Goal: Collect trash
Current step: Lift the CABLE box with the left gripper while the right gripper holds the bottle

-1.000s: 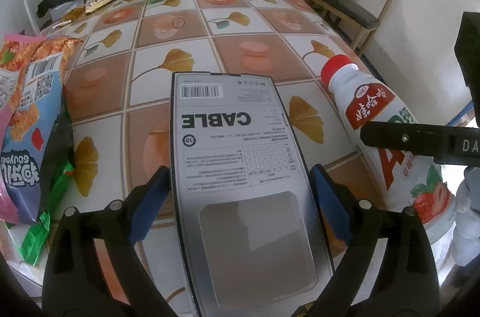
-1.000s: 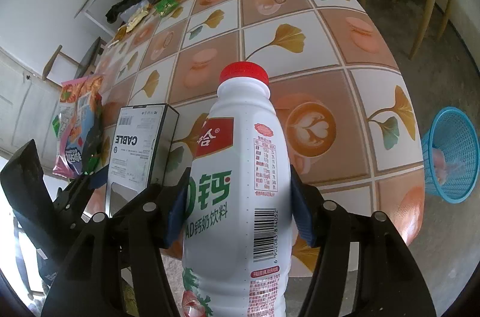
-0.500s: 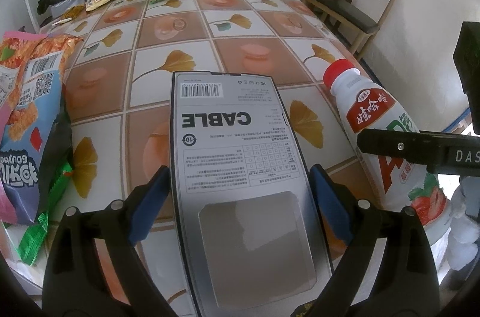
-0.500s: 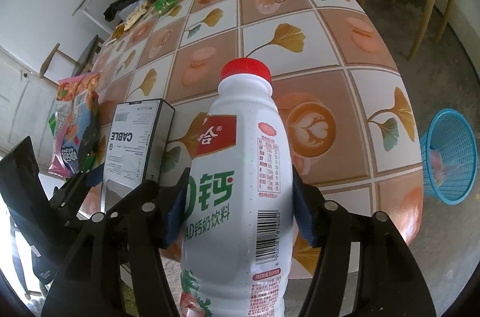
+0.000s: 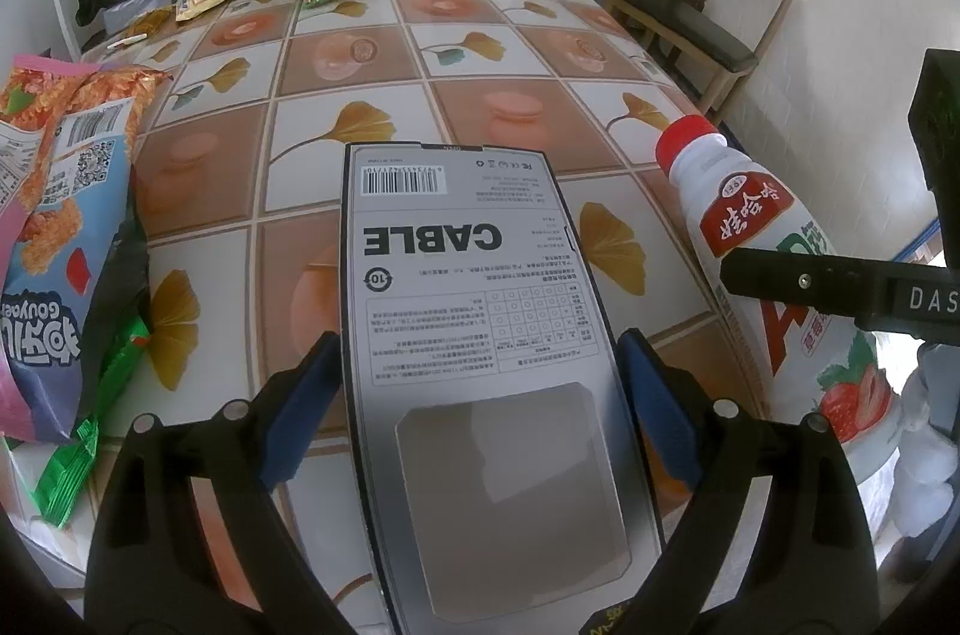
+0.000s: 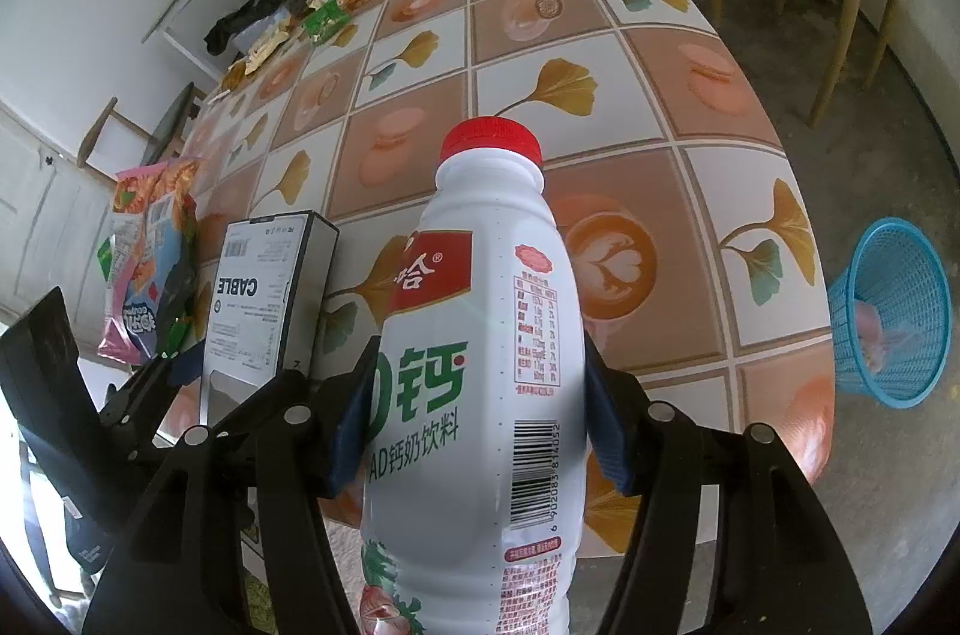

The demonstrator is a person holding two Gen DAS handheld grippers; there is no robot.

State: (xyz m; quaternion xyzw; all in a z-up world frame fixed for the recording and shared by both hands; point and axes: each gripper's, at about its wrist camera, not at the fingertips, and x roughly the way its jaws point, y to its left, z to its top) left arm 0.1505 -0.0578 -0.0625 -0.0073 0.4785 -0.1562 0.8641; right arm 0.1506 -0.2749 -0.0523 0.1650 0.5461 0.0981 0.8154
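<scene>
While both hands hover over the near table edge (image 6: 798, 227), loads are secured: left gripper (image 5: 474, 383) clamps the cable box (image 5: 480, 311), right gripper (image 6: 474, 413) clamps the milk bottle (image 6: 480, 335). Likely next: carry rightward, past the edge, to the blue basket (image 6: 888, 311) on open floor. Snack bags (image 5: 54, 239) remain left.

— Lighting?
— Daylight, bright and even. Soft sheen across the counter (image 6: 630, 53); faint glare on the bottle (image 6: 480, 335). Overexposed patch at the lower left of the right wrist view.
— Picture quality?
— Sharp centrally. Strong fisheye bending and dark corners; the box (image 5: 480, 335) casts a soft shadow.
</scene>
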